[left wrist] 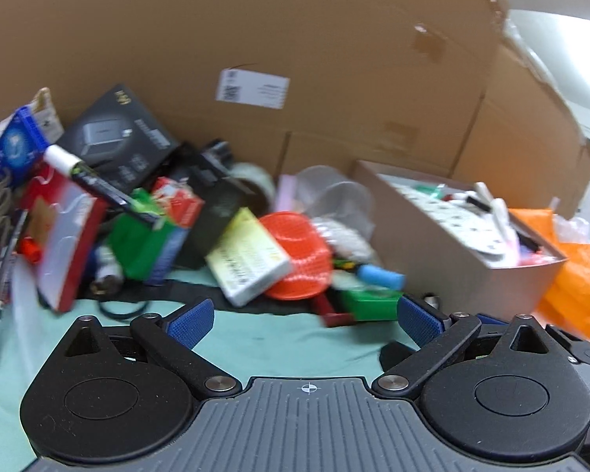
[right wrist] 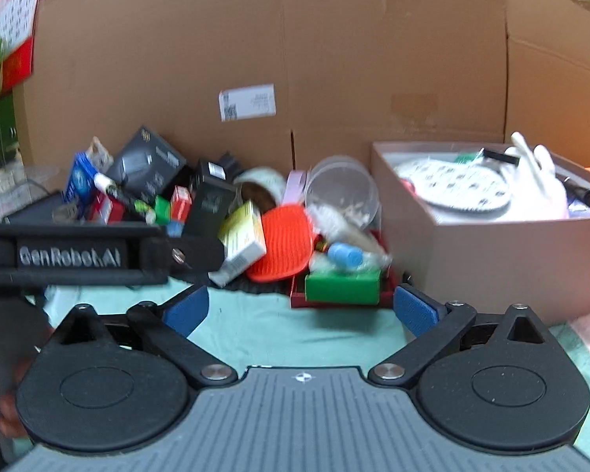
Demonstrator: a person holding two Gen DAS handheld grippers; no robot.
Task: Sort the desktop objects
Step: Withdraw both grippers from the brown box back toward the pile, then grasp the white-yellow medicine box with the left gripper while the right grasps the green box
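Both the left gripper [left wrist: 306, 320] and the right gripper [right wrist: 299, 312] are spread wide and empty, and the green box [right wrist: 342, 285] lies just ahead of the right one, slightly to its right, long side across.

Looks like a storeroom or office back room: big cardboard boxes [right wrist: 279, 59] with a shipping label [right wrist: 247, 107] walling in a bench [left wrist: 263, 338] under a green cloth, heaped with small retail boxes [left wrist: 110, 145], and a calendar [right wrist: 17, 4] hanging at the left.
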